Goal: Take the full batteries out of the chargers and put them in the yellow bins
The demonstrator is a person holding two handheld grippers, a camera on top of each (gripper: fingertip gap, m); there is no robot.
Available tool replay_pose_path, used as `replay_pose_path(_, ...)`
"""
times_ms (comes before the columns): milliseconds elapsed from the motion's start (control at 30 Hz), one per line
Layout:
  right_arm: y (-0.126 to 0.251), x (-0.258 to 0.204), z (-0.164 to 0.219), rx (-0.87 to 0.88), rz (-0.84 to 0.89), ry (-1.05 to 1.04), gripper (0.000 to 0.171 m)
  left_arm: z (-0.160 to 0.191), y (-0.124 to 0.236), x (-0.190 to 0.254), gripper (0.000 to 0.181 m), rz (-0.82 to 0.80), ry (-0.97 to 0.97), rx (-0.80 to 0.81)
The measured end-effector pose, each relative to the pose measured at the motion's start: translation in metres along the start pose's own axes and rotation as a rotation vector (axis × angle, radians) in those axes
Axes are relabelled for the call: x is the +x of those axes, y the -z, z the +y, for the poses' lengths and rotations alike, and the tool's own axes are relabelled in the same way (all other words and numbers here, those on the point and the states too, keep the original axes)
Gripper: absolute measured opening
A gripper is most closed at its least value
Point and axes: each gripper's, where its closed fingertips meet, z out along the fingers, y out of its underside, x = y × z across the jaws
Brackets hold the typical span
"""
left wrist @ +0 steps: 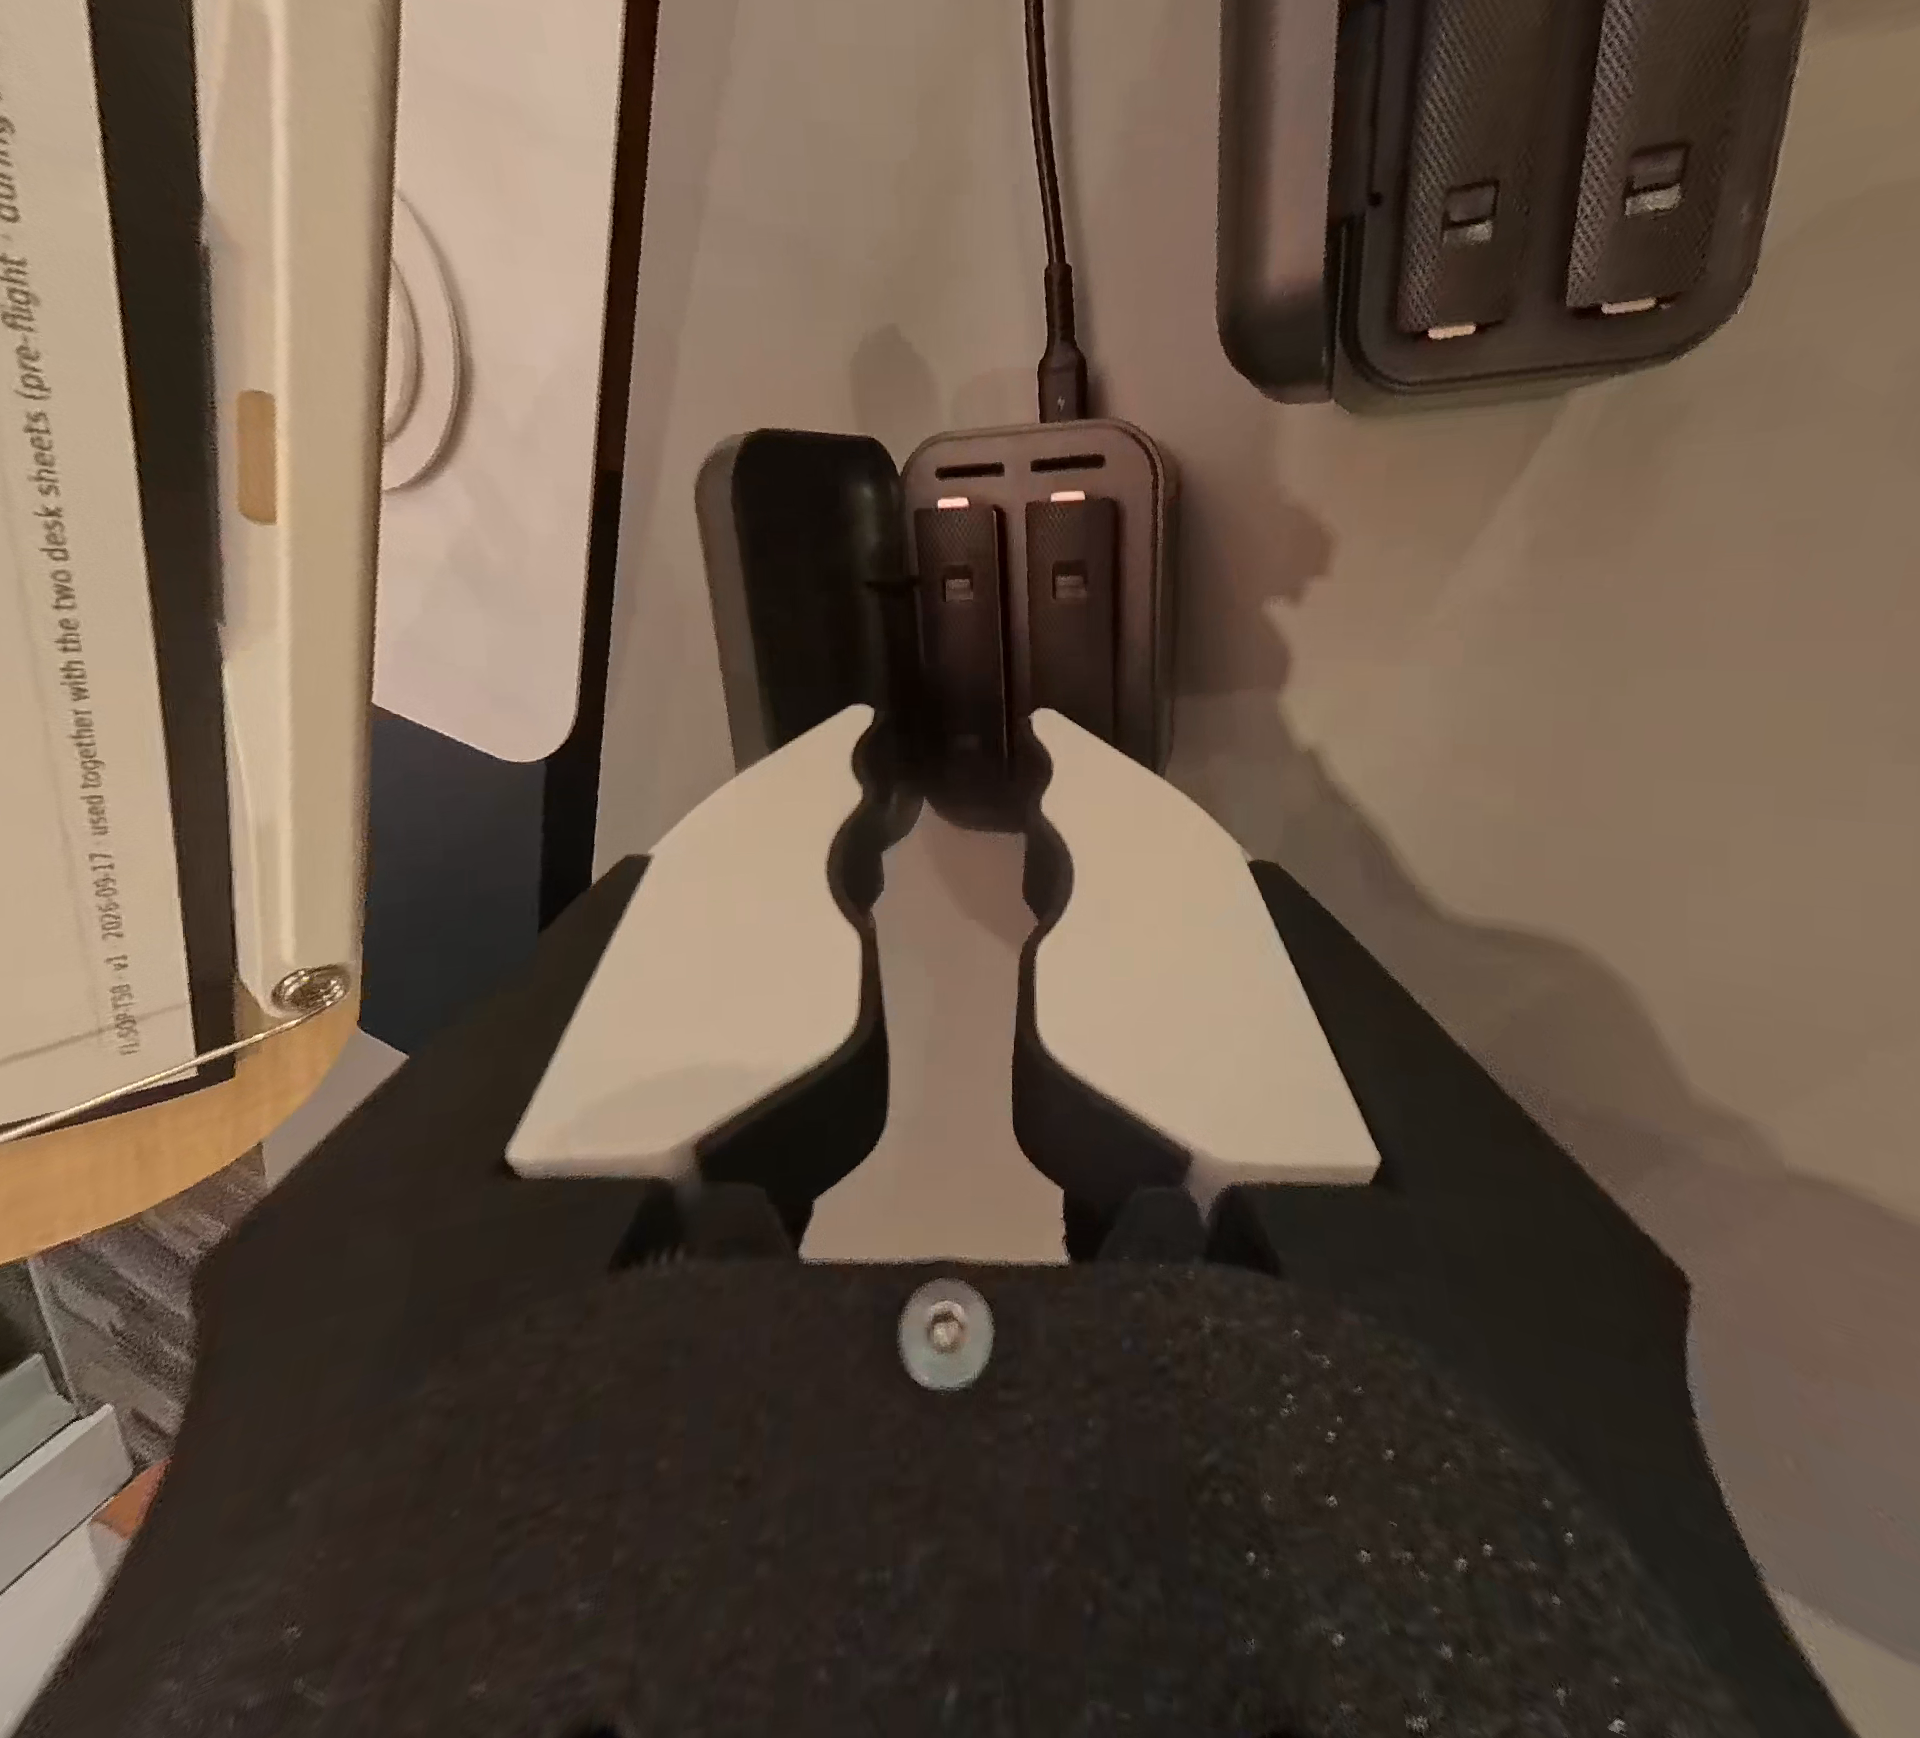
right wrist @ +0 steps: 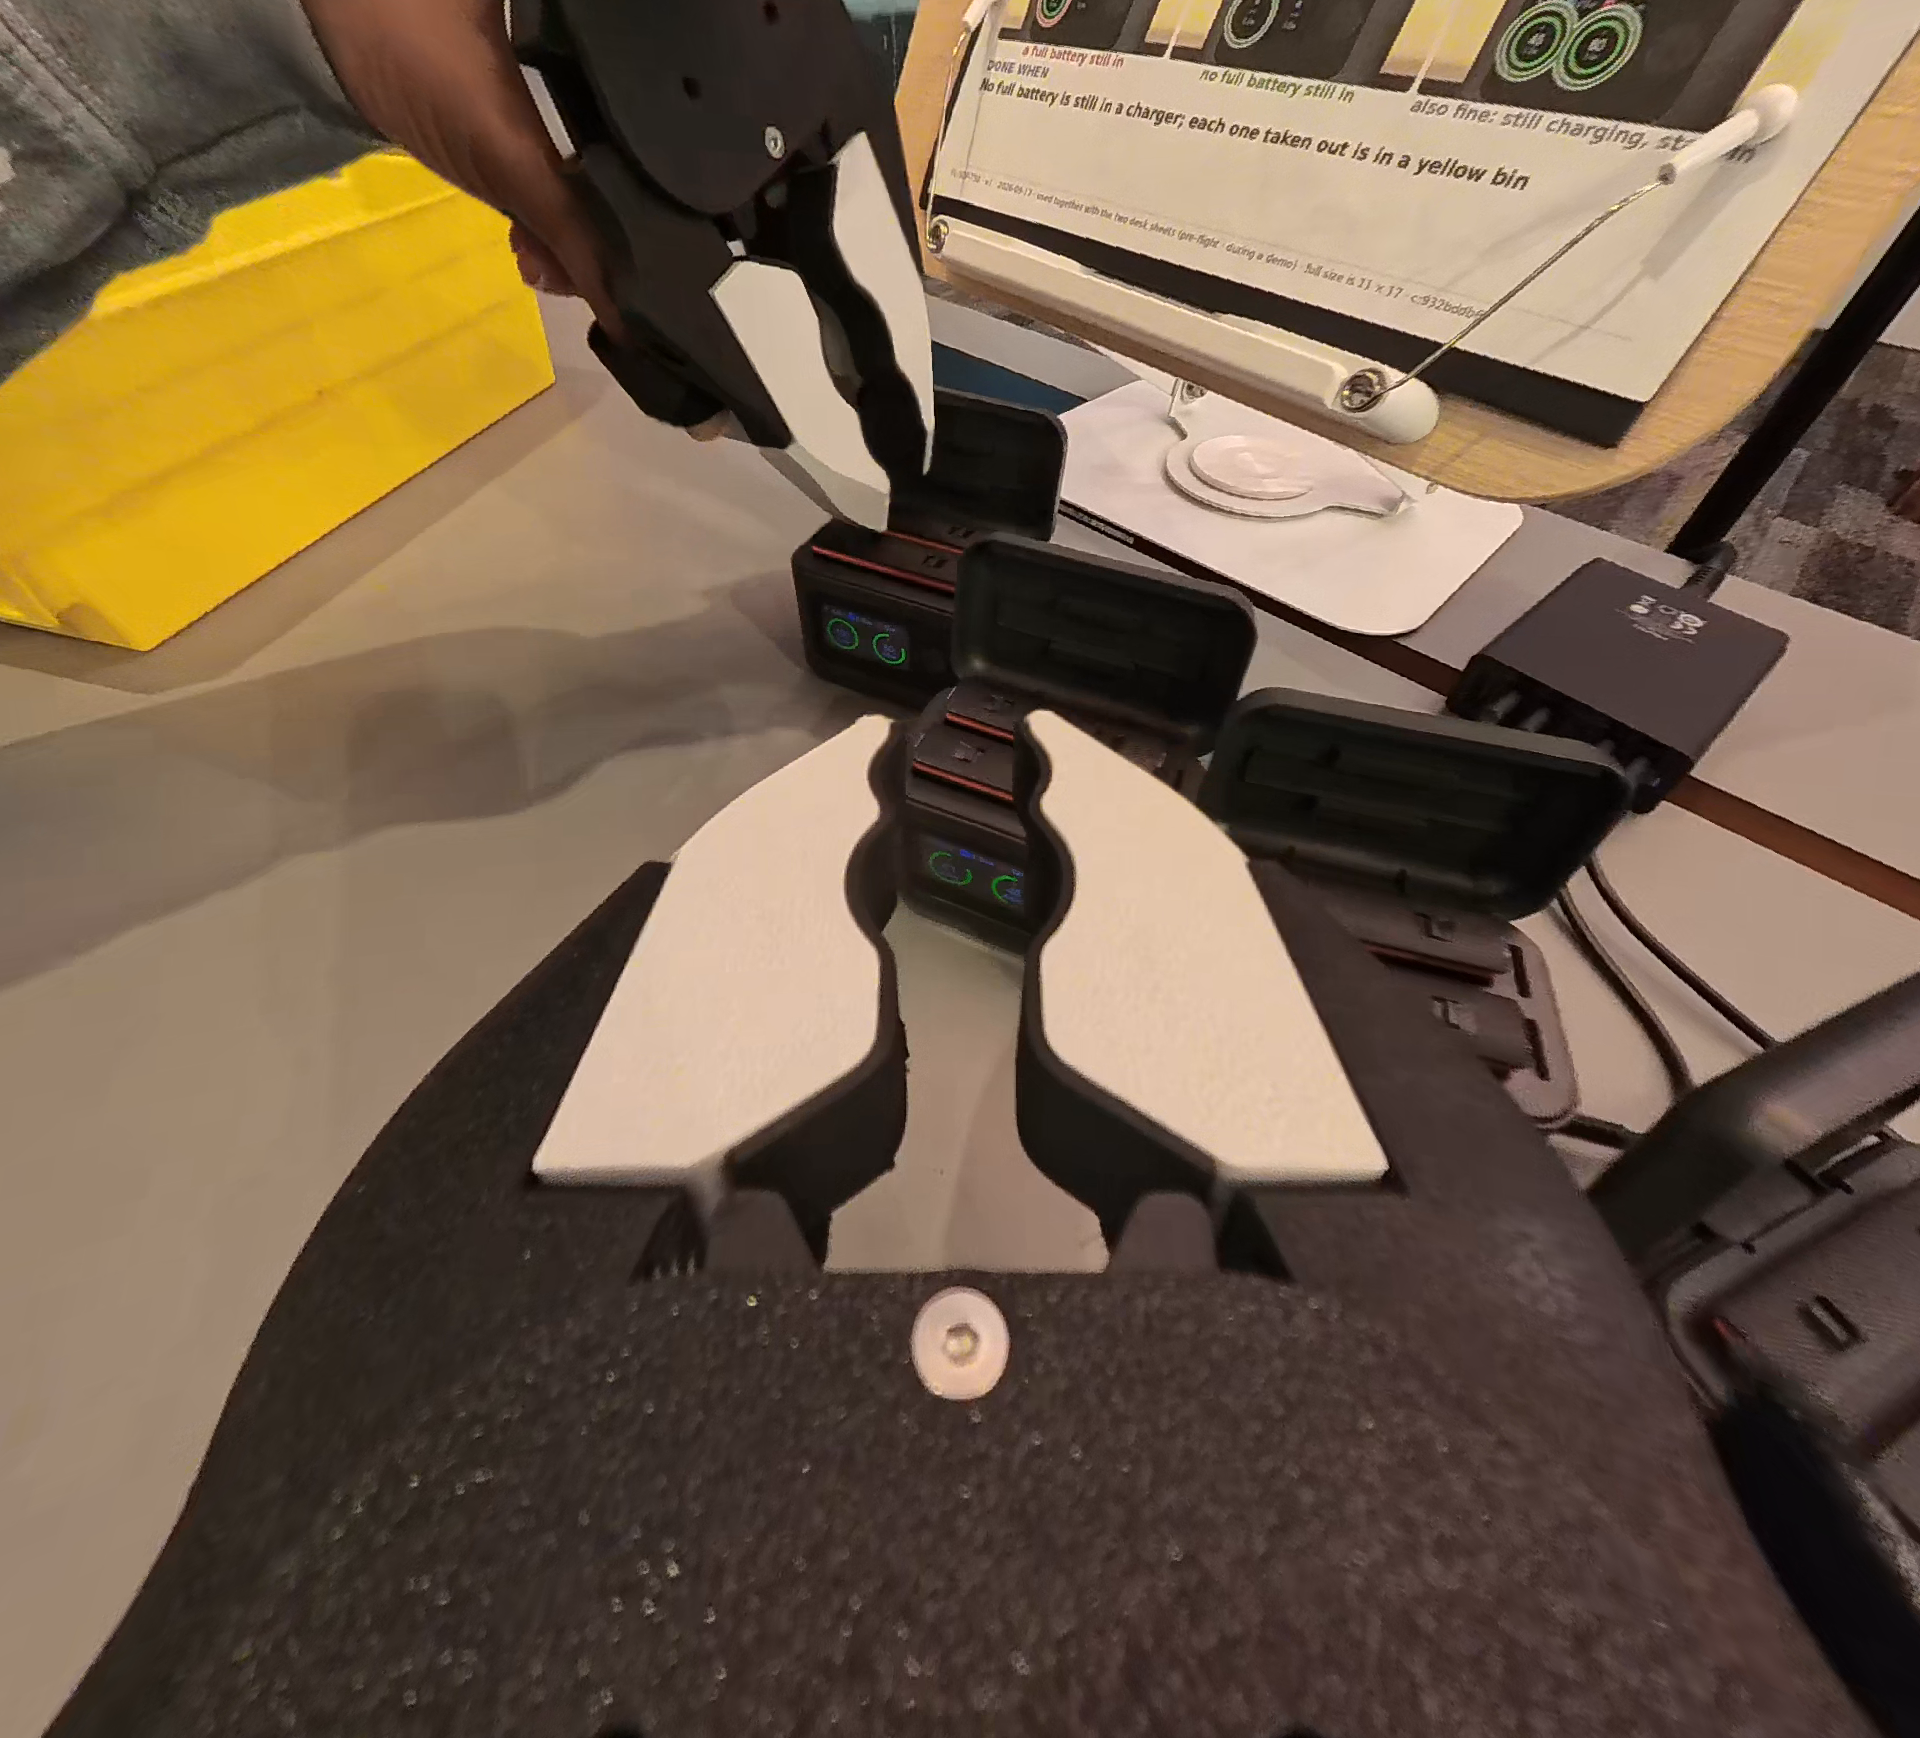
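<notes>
barely started i'd say: my left tongs [right wrist: 883,483], part-open, straddle a dark ribbed battery [left wrist: 956,618] seated in the far black lidded charger [left wrist: 1039,587], my right tongs [right wrist: 961,753] hover empty and apart, yellow plastic bin [right wrist: 260,400] contents unseen.

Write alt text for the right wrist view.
The right tool, open, hovers by a small black open-lidded battery charger on a grey table. Behind, the left tool reaches into another charger near a yellow plastic bin.
</notes>
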Motion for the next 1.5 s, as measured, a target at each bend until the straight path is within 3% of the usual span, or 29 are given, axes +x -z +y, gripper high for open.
replay_pose_path(33,-0.001,-0.003,0.001,-0.002,-0.006,-0.001,0.019,0.001,0.001,0.000,0.024,0.004,-0.006,0.000)
replay_pose_path(200,-0.007,-0.015,0.007,-0.032,-0.025,0.042,0.021,0.006,0.004,0.015,0.042,0.103,-0.028,-0.019)
replay_pose_path(333,-0.008,-0.017,0.010,-0.044,-0.028,0.060,0.021,0.021,0.005,0.026,0.063,0.184,0.079,-0.057)
replay_pose_path(433,-0.008,-0.016,0.010,-0.042,-0.029,0.050,0.021,0.021,0.002,0.028,0.079,0.212,0.260,0.055)
replay_pose_path(633,-0.010,-0.018,0.012,-0.051,-0.039,0.048,0.021,0.024,-0.034,0.022,0.093,0.147,0.472,0.245)
replay_pose_path(800,-0.010,-0.021,0.013,-0.056,-0.049,0.051,0.021,0.001,-0.048,0.015,0.078,0.132,0.489,0.480)
replay_pose_path(867,-0.011,-0.022,0.014,-0.058,-0.052,0.052,0.021,-0.002,-0.046,0.020,0.062,0.146,0.467,0.527)
replay_pose_path(1300,-0.016,-0.036,0.020,-0.086,-0.075,0.080,0.021,0.001,-0.026,0.074,0.059,0.060,0.476,0.537)
replay_pose_path(1500,-0.025,-0.031,0.007,-0.063,0.035,-0.001,0.027,-0.004,-0.021,0.095,0.057,0.016,0.575,0.505)
